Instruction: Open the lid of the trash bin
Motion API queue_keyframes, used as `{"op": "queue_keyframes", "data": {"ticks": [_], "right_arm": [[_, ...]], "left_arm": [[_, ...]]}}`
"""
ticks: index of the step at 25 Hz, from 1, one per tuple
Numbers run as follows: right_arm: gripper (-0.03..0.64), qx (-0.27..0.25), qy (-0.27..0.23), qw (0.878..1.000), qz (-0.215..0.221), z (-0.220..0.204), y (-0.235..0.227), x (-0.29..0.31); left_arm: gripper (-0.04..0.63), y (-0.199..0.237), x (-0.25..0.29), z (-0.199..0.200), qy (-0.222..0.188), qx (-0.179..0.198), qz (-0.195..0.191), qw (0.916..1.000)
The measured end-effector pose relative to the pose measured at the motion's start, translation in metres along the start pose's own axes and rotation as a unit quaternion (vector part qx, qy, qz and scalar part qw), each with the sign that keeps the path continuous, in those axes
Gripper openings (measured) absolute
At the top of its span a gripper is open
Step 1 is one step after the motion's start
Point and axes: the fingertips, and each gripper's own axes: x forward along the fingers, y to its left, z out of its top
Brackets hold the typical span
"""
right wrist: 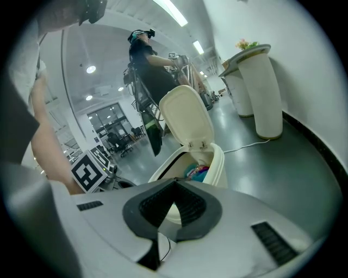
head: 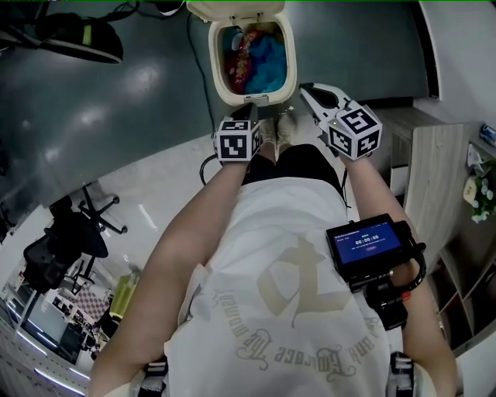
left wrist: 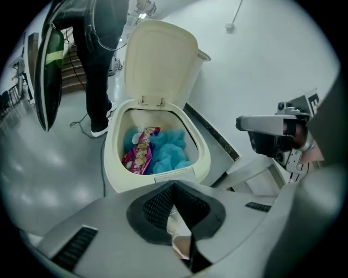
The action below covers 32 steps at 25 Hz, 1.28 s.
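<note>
The cream trash bin (head: 218,84) stands on the grey floor just ahead of my feet, its lid (head: 235,9) swung up and back. Inside lie blue crumpled material (head: 267,62) and a red snack wrapper (head: 236,58). My left gripper (head: 249,111) hovers at the bin's near rim, jaws shut and empty. My right gripper (head: 310,94) hangs to the right of the bin, also shut and empty. The left gripper view looks over its closed tips (left wrist: 174,184) into the bin (left wrist: 111,157), with the lid (left wrist: 160,59) upright. In the right gripper view the closed tips (right wrist: 175,182) sit before the bin (right wrist: 217,163) and lid (right wrist: 187,117).
A person in dark clothes (left wrist: 92,65) stands behind the bin. A cable (head: 203,167) runs along the floor to its left. Tall white pedestals (right wrist: 266,92) stand by the wall. A wooden shelf (head: 442,178) is to my right, office chairs (head: 70,233) far left.
</note>
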Motion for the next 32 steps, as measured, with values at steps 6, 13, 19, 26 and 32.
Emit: {"op": "queue_keyframes", "data": {"ticks": [6, 13, 19, 26, 32], "right_arm": [[0.005, -0.002, -0.001, 1.0, -0.001, -0.005, -0.002, -0.005], [0.005, -0.017, -0.016, 1.0, -0.002, 0.012, 0.031, -0.013], [0.005, -0.028, -0.029, 0.999, 0.004, 0.023, 0.054, -0.021], [0.005, -0.043, -0.052, 0.997, 0.023, 0.047, 0.085, -0.029], [0.005, -0.06, -0.079, 0.994, 0.035, 0.075, 0.113, -0.045]], "left_arm": [[0.015, -0.007, 0.007, 0.001, -0.009, -0.004, -0.011, 0.9999], [0.014, -0.002, -0.037, 0.009, -0.066, -0.025, -0.03, 0.997], [0.014, 0.002, -0.082, 0.03, -0.123, -0.032, -0.042, 0.991], [0.014, 0.005, -0.138, 0.059, -0.193, -0.031, -0.062, 0.9787], [0.014, -0.001, -0.185, 0.071, -0.238, -0.028, -0.077, 0.9679]]}}
